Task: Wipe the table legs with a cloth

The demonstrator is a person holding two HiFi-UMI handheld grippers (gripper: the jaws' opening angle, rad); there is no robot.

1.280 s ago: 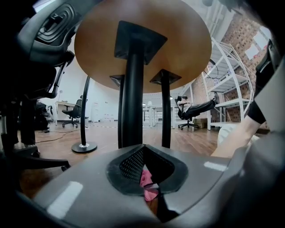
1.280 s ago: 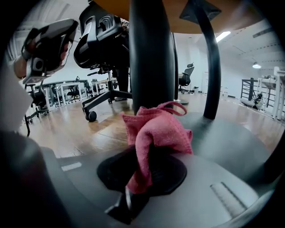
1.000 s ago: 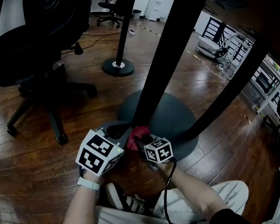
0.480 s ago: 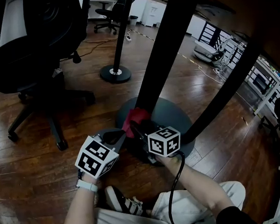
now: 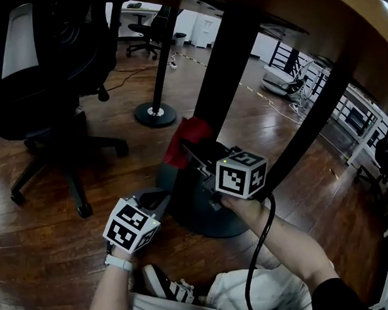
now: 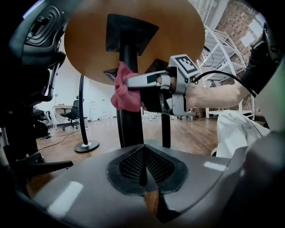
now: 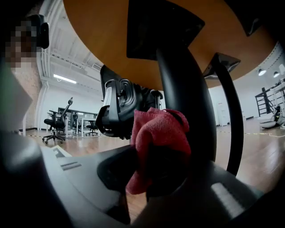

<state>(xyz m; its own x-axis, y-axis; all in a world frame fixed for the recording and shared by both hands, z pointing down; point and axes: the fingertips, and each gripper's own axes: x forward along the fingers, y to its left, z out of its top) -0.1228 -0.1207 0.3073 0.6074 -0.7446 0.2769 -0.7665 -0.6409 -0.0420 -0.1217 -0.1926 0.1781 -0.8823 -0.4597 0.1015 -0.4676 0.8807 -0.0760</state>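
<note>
Right gripper (image 5: 192,150) is climbing the thick black table leg (image 5: 222,63), clamping the red terry cloth (image 5: 185,136); left gripper (image 5: 156,200) is idling, jaws together, empty. Firm, even pressure advised.

White strap (image 5: 119,261) on your left wrist, pale trousers (image 5: 229,303), black sneaker (image 5: 165,282) with white stripes, black right sleeve (image 5: 330,298); a black cable (image 5: 267,232) hangs off your right gripper (image 5: 192,146).

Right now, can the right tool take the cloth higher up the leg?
Probably yes: right tool holds red cloth on the table leg; the leg above looks bare to the tabletop.
</note>
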